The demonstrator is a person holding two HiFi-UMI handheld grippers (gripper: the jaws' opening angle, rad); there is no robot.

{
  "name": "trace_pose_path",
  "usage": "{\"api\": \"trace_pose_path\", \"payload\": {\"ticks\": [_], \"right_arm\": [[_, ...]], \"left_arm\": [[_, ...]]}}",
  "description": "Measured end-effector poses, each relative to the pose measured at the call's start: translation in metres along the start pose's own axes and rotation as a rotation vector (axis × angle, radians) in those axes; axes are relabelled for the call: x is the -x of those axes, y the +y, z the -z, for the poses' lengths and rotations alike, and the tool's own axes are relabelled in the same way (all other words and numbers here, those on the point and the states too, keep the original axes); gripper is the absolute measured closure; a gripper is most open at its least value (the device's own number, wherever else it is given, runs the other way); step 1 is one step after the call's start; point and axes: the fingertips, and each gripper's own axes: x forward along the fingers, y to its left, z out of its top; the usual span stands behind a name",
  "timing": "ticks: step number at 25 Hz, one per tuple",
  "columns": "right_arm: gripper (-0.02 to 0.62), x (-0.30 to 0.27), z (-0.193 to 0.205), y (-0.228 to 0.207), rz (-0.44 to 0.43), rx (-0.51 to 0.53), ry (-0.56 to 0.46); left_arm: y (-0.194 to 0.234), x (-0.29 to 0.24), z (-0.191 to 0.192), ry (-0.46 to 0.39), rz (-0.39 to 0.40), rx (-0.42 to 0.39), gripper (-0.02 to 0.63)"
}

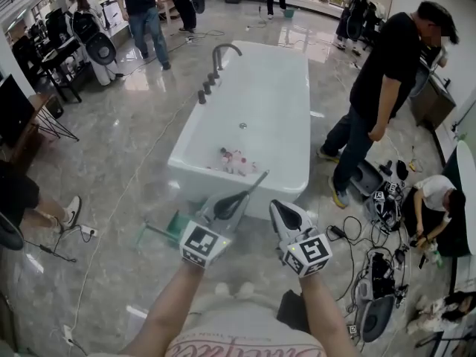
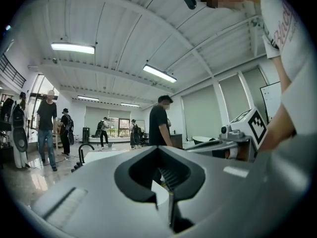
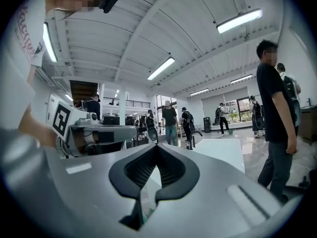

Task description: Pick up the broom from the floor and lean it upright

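Observation:
The broom lies on the floor just in front of the white bathtub. Its green head (image 1: 169,227) is to the left, and its thin dark handle (image 1: 258,182) runs up to the right, partly hidden behind my left gripper. My left gripper (image 1: 242,199) is held level above it, jaws shut and empty (image 2: 158,148). My right gripper (image 1: 277,207) hovers beside it on the right, also level, with its jaws together and nothing in them (image 3: 157,147). Each gripper view shows the other gripper alongside: the right one (image 2: 242,133) and the left one (image 3: 91,133).
The white bathtub (image 1: 256,103) with a dark faucet (image 1: 223,50) stands straight ahead, small pink items (image 1: 234,161) inside. A person in black (image 1: 379,88) stands at its right; another crouches (image 1: 435,195) by cables and gear (image 1: 375,274). A shoe and cable (image 1: 71,214) lie left.

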Motion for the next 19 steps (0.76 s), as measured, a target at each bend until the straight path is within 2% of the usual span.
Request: {"api": "trace_pose_path", "payload": {"ticks": [9, 19], "right_arm": [[0.595, -0.0035, -0.0077, 0.0011, 0.001, 0.057, 0.010], [0.595, -0.0030, -0.0051, 0.0064, -0.002, 0.075, 0.016]], "left_arm": [[-0.0010, -0.0051, -0.0034, -0.010, -0.002, -0.002, 0.606], [-0.0012, 0.0006, -0.0012, -0.011, -0.003, -0.004, 0.606]]}}
